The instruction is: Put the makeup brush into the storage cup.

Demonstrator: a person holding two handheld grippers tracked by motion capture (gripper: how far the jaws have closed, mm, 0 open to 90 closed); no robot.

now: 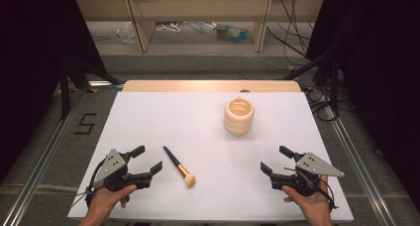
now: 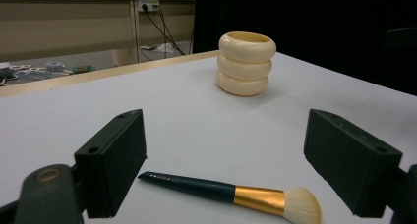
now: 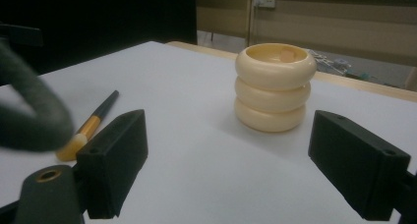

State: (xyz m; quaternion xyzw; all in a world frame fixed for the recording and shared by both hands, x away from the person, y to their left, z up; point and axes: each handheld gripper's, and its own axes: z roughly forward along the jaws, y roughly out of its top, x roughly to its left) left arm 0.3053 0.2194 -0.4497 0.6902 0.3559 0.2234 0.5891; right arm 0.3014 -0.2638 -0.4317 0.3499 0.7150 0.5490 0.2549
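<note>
High view: white worktop (image 1: 163, 112) carrying a ribbed cream holder (image 1: 238, 116) upright toward the far right and a makeup brush (image 1: 179, 167) lying flat near the front, just right of the left hand-held gripper (image 1: 147, 160); the right hand-held gripper (image 1: 274, 160) rests well apart, both with jaws spread and empty, likely staged for a start. Left gripper view: brush lies crosswise between the spread jaws, bristles right, bare surface beyond up to the holder. Right gripper view: holder stands centred ahead, mouth open upward, far edge close behind it, unobstructed room on each side.

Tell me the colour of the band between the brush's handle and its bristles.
Gold, clearest in the left gripper view on the brush.
</note>
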